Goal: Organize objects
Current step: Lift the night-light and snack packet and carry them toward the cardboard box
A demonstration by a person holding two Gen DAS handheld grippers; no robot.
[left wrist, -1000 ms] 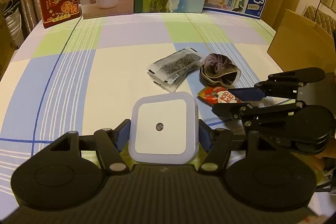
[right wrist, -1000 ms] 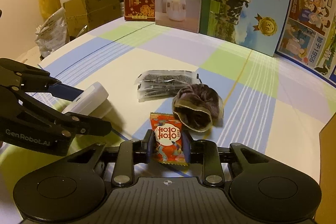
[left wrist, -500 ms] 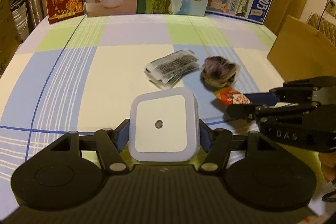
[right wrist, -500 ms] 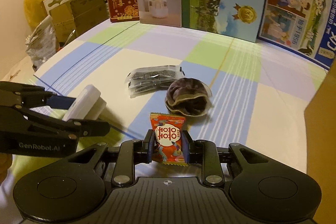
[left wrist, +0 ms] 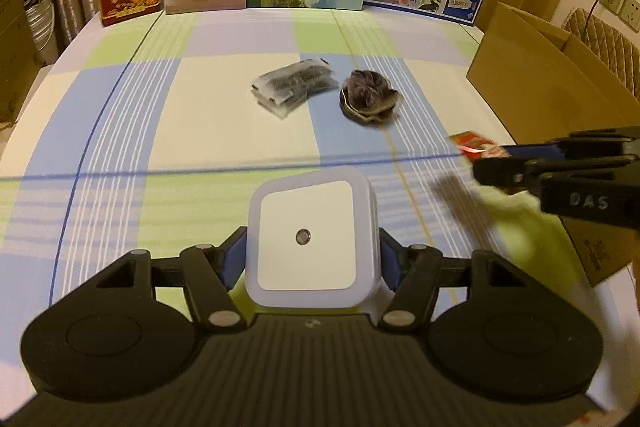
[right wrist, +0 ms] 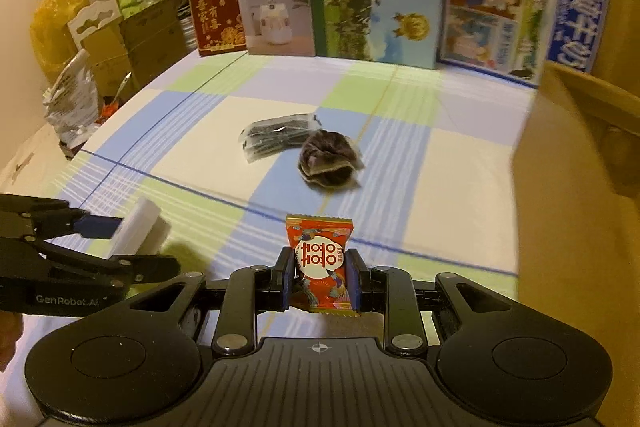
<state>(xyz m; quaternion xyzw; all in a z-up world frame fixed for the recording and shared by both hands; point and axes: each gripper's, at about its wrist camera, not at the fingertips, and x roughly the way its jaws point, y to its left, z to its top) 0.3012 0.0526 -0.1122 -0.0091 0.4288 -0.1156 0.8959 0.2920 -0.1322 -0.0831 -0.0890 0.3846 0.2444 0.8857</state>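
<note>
Your left gripper (left wrist: pixel 308 259) is clamped on the white square night light (left wrist: pixel 306 241), its blue pads pressing both side walls and the face toward the camera. Your right gripper (right wrist: pixel 320 279) is clamped on the red candy packet (right wrist: pixel 320 259), which stands upright between the pads.

Change over the last second: both loads were low, close to the tablecloth (left wrist: pixel 200 115) and near the other items; now both are lifted clear and pulled back. The foil sachet bundle (left wrist: pixel 294 89) and the dark scrunchie (left wrist: pixel 370 97) lie further ahead, just beside each other, untouched. In the left view the right gripper (left wrist: pixel 560 167) has swung out toward the cardboard box (left wrist: pixel 540 75) on the right; motion blur in the right view agrees.

Judgement: both picks are secure and you are in the carry phase, probably heading for the box. Two items remain on the cloth. The packet is held by its middle only, so it may twist.
</note>
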